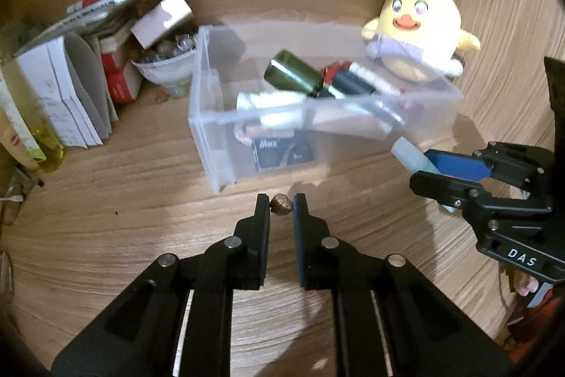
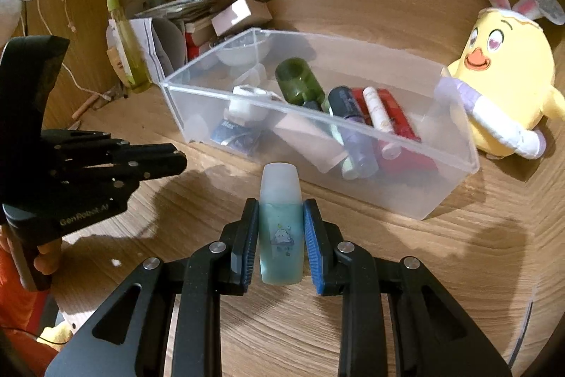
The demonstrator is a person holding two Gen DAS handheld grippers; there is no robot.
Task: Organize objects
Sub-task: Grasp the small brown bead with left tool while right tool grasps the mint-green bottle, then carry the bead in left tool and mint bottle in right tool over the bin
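On your far left, against the wooden back wall, stands a clutter of white paper booklets (image 1: 70, 94) and a red carton, well apart from the work. Your left gripper (image 1: 281, 204) has its jaws drawn almost together, pinching a small brown nut-like lump (image 1: 281, 204) at the very fingertips, low over the wood-grain desk (image 1: 123, 200); its exact nature is too blurred to tell. Straight ahead of those tips, just beyond, is the near corner of the clear rectangular plastic bin (image 2: 455, 143), already holding a dark green bottle (image 2: 300, 80), red tubes and other small cosmetics lying on their sides. Your right gripper (image 2: 280, 235) is clamped on a small pale-blue translucent bottle (image 2: 281, 235) with a frosted white cap and a little cloud print; its long axis runs along the fingers, cap pointing forward toward the bin's near long wall. The bin lies ahead and slightly right of that hand, so the right hand looks nearer to a drop; you would need to clear the rim first. At the far right a yellow plush chick with rabbit ears (image 2: 505, 87) sits touching the bin's end.
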